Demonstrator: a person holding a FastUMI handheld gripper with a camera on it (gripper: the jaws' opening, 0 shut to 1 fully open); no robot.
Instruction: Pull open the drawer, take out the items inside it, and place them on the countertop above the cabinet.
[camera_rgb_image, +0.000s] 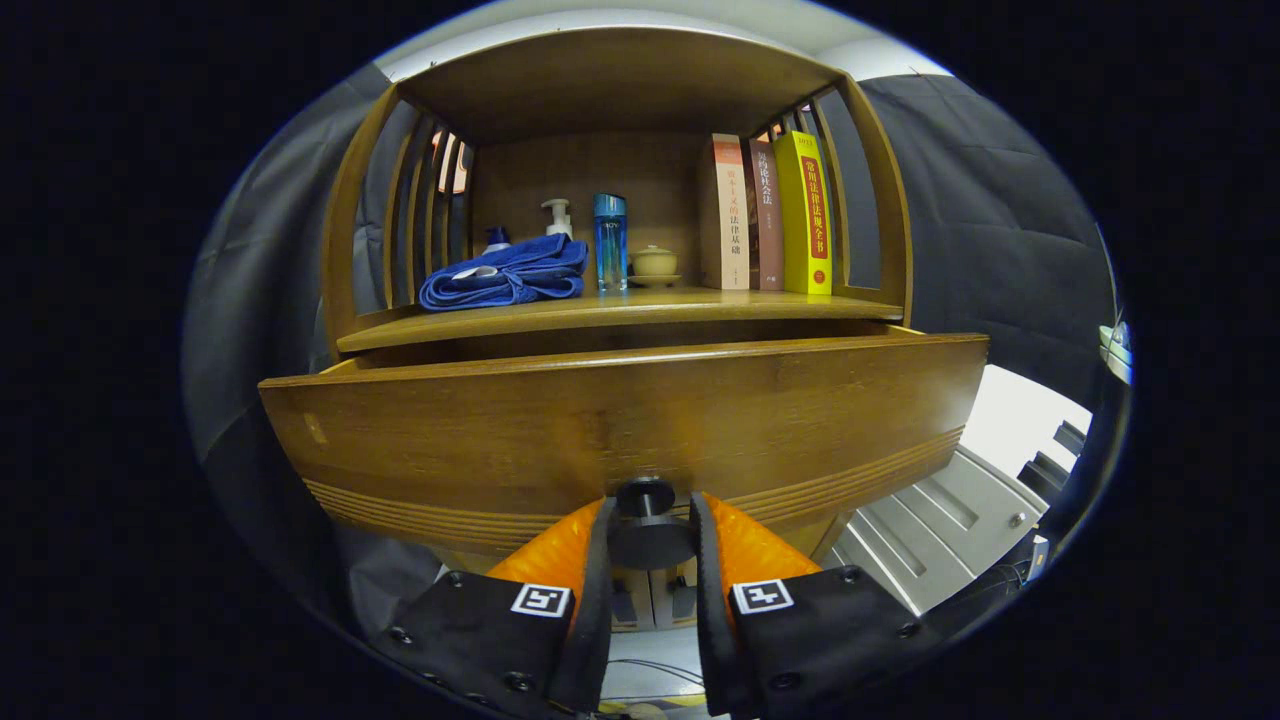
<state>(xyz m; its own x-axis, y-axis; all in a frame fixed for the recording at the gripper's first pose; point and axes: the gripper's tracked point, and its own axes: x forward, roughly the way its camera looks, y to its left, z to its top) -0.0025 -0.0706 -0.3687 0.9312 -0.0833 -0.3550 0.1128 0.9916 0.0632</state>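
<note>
Gripper (648, 530) clamped on drawer knob (646, 497)

Can't see inside the drawer (620, 420) at all, its tall front panel blocks the whole interior from this low angle. The knob (645, 520) sits between the fingers of the hand-held gripper (648, 545), and they cover its sides, so contact is hard to judge. On the shelf (620, 305), the blue towel (505, 275) hides most of a small bottle (496, 238) and the lower part of the pump bottle (557, 217). The cabinet under the drawer is mostly covered.
</note>
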